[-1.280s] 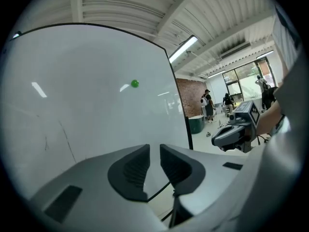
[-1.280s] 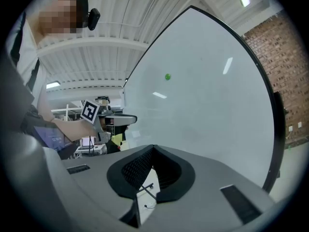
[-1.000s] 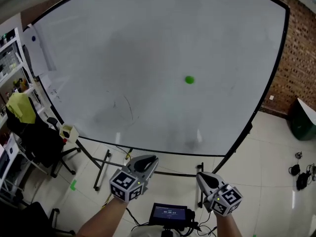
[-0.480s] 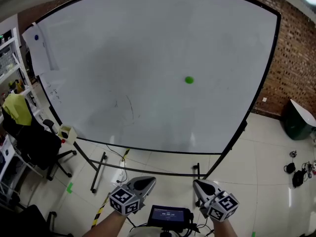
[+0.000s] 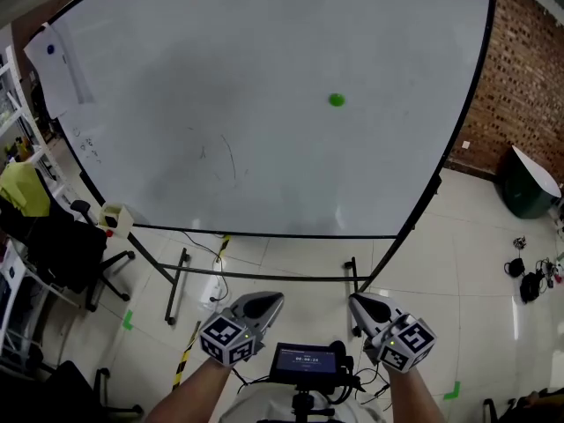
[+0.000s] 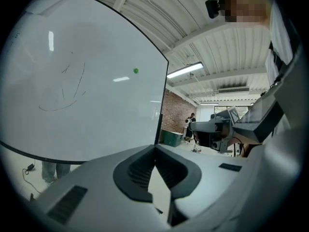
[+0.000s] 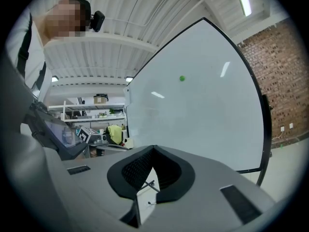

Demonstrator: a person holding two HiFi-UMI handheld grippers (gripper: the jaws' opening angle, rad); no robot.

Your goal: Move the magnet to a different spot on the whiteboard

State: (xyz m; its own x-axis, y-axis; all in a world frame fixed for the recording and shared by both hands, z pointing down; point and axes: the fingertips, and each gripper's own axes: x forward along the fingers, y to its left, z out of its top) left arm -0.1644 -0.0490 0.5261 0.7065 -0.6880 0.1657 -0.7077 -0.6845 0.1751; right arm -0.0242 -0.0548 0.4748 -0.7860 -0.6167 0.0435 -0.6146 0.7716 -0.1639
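Whiteboard [image 5: 264, 166] stood upright on a floor stand, with faint pen marks left of centre. Green magnet [image 5: 336, 100] sat on the upper board, right of centre, well apart from both grippers, with open floor between. Brick wall [image 5: 529, 69] and dark bin [image 5: 527, 188] stood at right, office chair [image 5: 66, 249] at left. Left gripper [image 5: 270, 300]: jaws were closed together, empty. Right gripper [image 5: 359, 302]: jaws likewise met, holding nothing.

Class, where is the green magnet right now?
In the head view the green magnet sticks to the whiteboard, right of centre, up and right of the faint pen scribble.
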